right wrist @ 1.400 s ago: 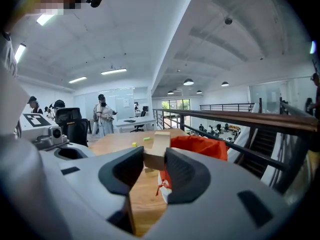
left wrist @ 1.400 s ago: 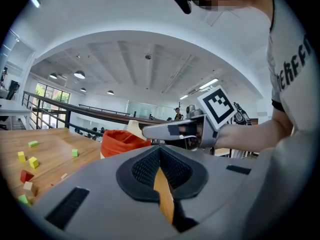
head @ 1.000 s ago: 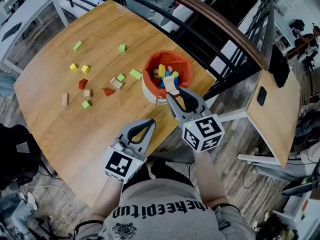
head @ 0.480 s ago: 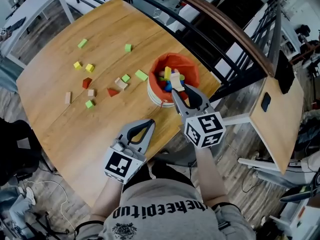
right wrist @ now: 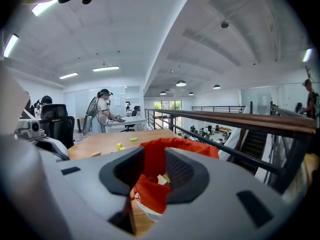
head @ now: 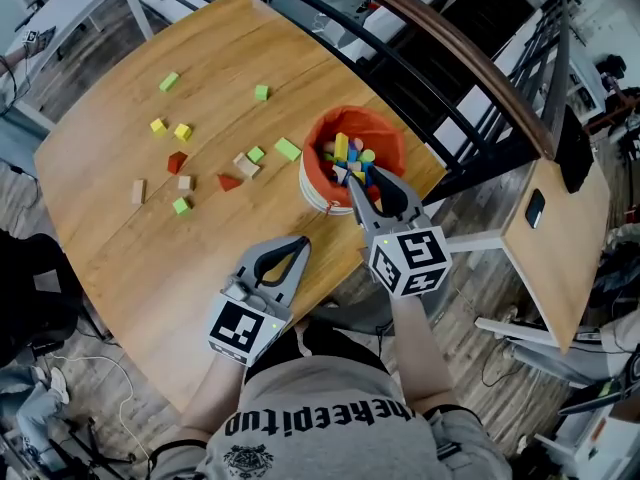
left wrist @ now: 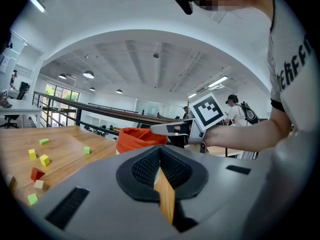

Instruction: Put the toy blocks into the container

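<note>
Step in hand: by the look of it, a drop-off at the container [head: 388, 136], with more pick-ups to follow.
Doing it well: the release seemed to call for jaws held over the middle of the opening, clear of the orange rim, so that nothing bounced out or snagged the liner. A straight lift before swinging out to the left of the container would likely have kept it from tipping.
Left gripper [head: 298, 249]: nearer the person than the container, low over the edge of the table [head: 190, 258]. Its jaws were pressed together on nothing, with only a sliver of wood showing beneath them.
Right gripper [head: 367, 180]: tips at the container's near rim, pointing into it. The jaws stood partway apart, having just closed a little, with nothing pinched. Only the orange liner and a pale piece inside showed through the gap.
Container: orange-lined and upright, already holding a heap of mixed blocks, yellow, blue and green among them.
Green block [head: 288, 149]: flat on the table just left of the container.
Pale block [head: 245, 165] and red wedge [head: 230, 182]: a little farther left of the container, close together.
Yellow blocks [head: 182, 131]: a pair well to the container's left, side by side.
Far green cube [head: 260, 92]: beyond the container on its left, alone.
</note>
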A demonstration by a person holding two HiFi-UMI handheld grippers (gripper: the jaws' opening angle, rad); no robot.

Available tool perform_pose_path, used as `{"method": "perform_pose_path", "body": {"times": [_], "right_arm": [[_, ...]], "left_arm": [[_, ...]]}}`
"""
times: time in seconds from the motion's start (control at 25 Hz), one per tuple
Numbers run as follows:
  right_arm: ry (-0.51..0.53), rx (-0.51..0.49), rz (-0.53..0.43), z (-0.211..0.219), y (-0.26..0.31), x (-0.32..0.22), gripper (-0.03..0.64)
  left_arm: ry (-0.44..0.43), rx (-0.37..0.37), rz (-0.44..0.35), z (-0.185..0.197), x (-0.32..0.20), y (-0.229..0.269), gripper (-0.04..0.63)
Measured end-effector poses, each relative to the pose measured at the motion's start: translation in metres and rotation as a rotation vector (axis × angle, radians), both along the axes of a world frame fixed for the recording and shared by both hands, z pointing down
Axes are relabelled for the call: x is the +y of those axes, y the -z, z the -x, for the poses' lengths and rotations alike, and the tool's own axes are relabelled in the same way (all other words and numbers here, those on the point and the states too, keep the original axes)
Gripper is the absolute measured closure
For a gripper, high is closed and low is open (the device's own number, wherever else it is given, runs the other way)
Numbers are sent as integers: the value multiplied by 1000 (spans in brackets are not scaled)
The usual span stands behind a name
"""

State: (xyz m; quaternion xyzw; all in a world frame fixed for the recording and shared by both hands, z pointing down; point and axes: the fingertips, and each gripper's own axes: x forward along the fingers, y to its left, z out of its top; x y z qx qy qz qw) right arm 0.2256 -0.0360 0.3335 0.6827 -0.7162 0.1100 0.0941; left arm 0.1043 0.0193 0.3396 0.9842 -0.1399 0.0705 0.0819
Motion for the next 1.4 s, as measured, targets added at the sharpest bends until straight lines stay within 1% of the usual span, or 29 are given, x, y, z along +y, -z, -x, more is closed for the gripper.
{"method": "perform_pose_path", "body": {"times": [0.08,0.2,0.28,0.48,0.84,0.96,1.4], "right_arm": [[6,-4,-7,2,0,1,508],[23,-23,-36,5,6,4,583],[48,-44,-61,9,12,7,604],[102,-56,-104,18,23,19,606],[123,-75,-163,20,39,47,606],[125,-66,-177,21,42,57,606],[158,-39,-211,31,46,90,606]], "left_arm": [[-1,2,1,0,0,-1,581],[-7,3,-1,-2,1,0,581],[-14,1,-4,-4,2,0,581],[-41,2,-6,-13,8,1,581],[-104,13,-21,-35,21,6,581],[-124,8,-23,-39,26,6,581],[-144,11,-43,-49,41,13,581]]}}
